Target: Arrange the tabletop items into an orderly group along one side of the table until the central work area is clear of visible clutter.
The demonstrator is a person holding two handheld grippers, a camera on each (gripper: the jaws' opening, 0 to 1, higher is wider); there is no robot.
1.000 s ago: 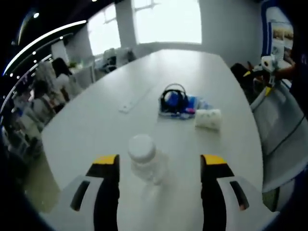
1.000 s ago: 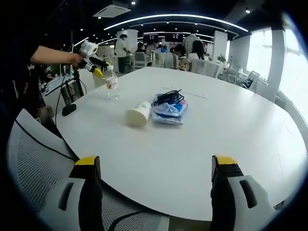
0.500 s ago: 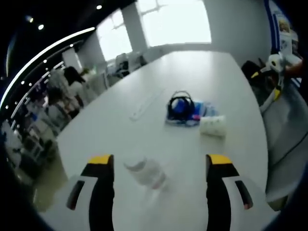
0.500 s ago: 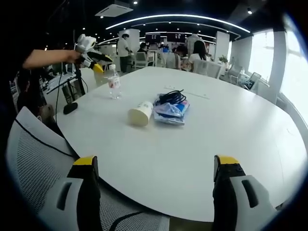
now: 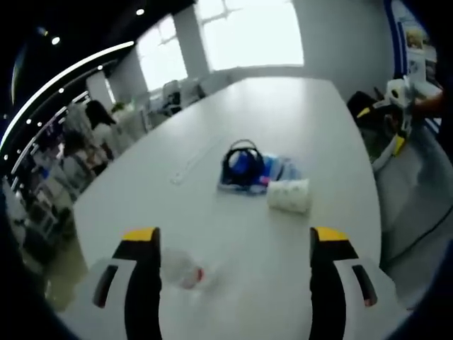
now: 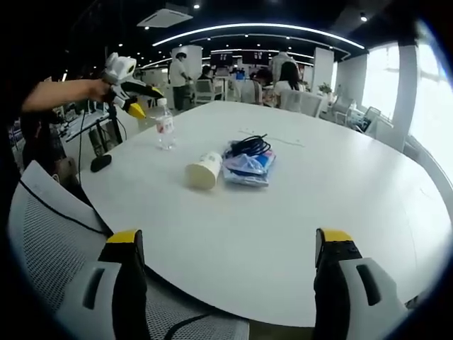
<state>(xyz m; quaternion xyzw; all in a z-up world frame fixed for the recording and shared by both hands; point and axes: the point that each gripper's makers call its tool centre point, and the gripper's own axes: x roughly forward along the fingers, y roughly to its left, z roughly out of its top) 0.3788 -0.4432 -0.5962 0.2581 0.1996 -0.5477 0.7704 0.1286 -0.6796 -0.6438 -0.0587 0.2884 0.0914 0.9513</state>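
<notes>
A clear water bottle [image 6: 165,128] with a white cap stands upright near the table's far left edge; in the left gripper view it is a blur [image 5: 181,270] low beside the left jaw. A paper cup [image 6: 203,171] [image 5: 289,195] lies on its side mid-table. Touching it is a blue packet [image 6: 249,164] with a coiled black cable [image 5: 241,157] on top. My left gripper [image 5: 235,237] is open and holds nothing; the right gripper view shows it [image 6: 136,105] in a hand, up and left of the bottle. My right gripper [image 6: 229,241] is open over the near table edge, far from the items.
The white oval table [image 6: 340,191] carries a thin white strip [image 5: 190,160] beyond the packet. A grey mesh chair [image 6: 42,234] sits under my right gripper's left jaw. A small black object [image 6: 100,161] lies by the table's left edge. People sit at desks behind.
My left gripper has risen and drawn back from the bottle, which has slid down toward the left jaw in its view. The right gripper has stayed still.
</notes>
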